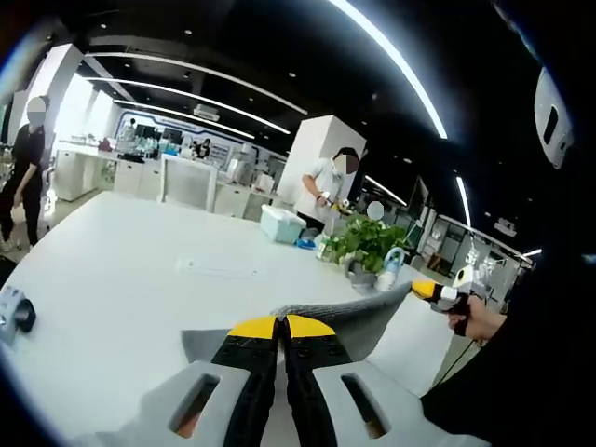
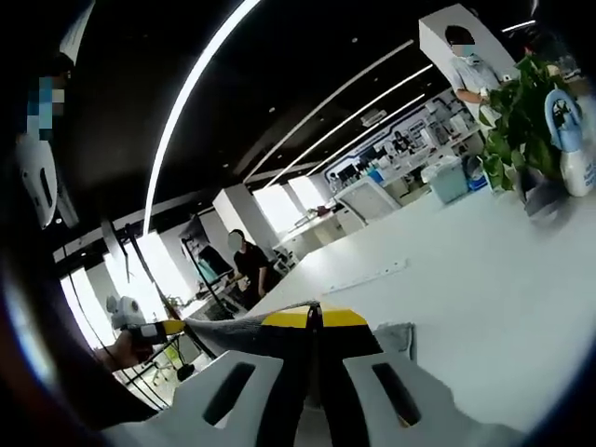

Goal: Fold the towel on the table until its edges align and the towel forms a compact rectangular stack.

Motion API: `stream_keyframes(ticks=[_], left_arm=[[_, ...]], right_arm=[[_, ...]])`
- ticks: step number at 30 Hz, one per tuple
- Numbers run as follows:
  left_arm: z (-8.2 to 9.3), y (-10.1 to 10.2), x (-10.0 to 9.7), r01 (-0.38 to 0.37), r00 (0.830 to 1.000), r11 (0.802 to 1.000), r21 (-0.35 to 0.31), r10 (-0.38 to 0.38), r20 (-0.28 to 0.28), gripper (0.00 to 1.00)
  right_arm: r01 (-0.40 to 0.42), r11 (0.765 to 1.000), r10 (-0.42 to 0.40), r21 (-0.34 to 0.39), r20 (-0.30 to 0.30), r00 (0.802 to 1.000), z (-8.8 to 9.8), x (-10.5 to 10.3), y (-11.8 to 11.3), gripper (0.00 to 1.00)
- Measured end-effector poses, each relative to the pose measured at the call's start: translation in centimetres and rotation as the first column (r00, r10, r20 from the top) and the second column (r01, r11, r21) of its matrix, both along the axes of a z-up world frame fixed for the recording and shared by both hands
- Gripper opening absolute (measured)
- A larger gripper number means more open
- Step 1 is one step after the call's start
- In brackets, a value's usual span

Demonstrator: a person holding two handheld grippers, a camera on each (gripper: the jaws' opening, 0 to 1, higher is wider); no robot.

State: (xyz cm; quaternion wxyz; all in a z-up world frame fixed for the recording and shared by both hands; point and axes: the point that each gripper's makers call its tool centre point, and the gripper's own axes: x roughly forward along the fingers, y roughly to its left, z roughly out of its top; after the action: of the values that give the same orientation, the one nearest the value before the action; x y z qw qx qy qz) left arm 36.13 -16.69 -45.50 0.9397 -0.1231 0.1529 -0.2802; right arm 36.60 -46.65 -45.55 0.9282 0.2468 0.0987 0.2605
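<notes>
A grey towel (image 1: pixel 365 317) hangs lifted above the white table (image 1: pixel 121 298), stretched taut between both grippers. In the left gripper view my left gripper (image 1: pixel 281 326) is shut on one end of it, yellow tips pressed together. The towel's top edge runs right to my right gripper (image 1: pixel 436 291), held in a hand. In the right gripper view my right gripper (image 2: pixel 315 317) is shut on the towel (image 2: pixel 233 332), whose edge runs left to the left gripper (image 2: pixel 160 328). A bit of towel also shows right of the jaws. The hanging lower part is hidden behind the jaws.
At the table's far side stand a potted plant (image 1: pixel 365 242), a spray bottle (image 1: pixel 393 267) and a teal box (image 1: pixel 279 223). A flat white strip (image 1: pixel 219 268) lies mid-table. A small dark object (image 1: pixel 17 317) sits at the left edge. People stand beyond the table.
</notes>
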Motion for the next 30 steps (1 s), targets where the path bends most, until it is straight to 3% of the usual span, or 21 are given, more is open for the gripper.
stream_keyframes(ticks=[5,15,21,30], left_arm=[[-1.2,0.2,0.6,-0.02,0.999,0.999,0.046,0.021,-0.027,0.02],[-3.5,1.1,3.0,-0.106,0.986,0.994,0.013,0.107,-0.129,0.02],[-5.7,0.9,4.5,-0.07,0.983,0.991,0.114,0.088,-0.162,0.02],[-7.1,1.1,5.9,-0.032,0.979,0.991,0.126,0.057,-0.198,0.02]], right_arm=[[0.014,1.0,-0.014,0.004,-0.049,0.999,-1.0,1.1,0.1,0.0],[-0.018,0.995,0.005,-0.095,-0.129,0.992,-3.0,3.8,0.5,0.0],[-0.042,0.988,0.014,-0.146,-0.19,0.982,-4.8,4.8,0.3,0.0],[-0.067,0.984,0.027,-0.164,-0.24,0.97,-6.8,6.2,0.4,0.0]])
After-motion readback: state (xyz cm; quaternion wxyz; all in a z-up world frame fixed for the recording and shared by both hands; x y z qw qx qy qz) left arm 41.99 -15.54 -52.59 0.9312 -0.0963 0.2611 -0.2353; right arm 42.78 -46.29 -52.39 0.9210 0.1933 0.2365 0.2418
